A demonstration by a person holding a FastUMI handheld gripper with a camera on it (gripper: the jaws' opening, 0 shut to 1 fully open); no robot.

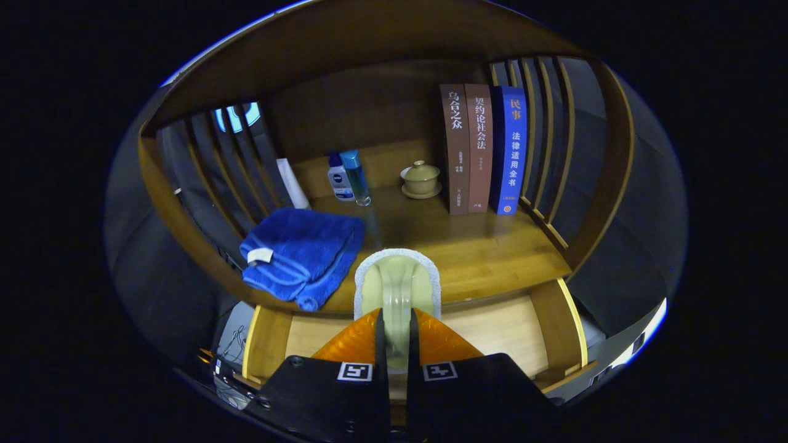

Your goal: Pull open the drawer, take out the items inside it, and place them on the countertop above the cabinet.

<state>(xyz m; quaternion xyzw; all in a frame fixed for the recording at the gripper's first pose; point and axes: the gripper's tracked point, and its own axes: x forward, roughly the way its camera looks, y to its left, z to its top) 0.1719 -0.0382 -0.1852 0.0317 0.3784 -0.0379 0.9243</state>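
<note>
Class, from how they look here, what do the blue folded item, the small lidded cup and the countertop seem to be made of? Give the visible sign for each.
Blue towel: soft terry-like cloth, matte and fuzzy, with a sewn tag.
Lidded cup on its saucer: probably glazed ceramic, smooth with a dull sheen.
Countertop: wood, likely varnished; plank lines and soft reflections.
The gripper is shut on a pale scrubbing brush, seemingly plastic.

On the bench (pixel 480 252) we count three upright books (pixel 482 149), two bottles (pixel 348 177), one lidded cup (pixel 421 179) on its saucer, and one folded blue towel (pixel 301 255). One scrub brush (pixel 398 289) is gripped between the two fingers (pixel 380 344). Below we see one open drawer (pixel 492 332).
</note>
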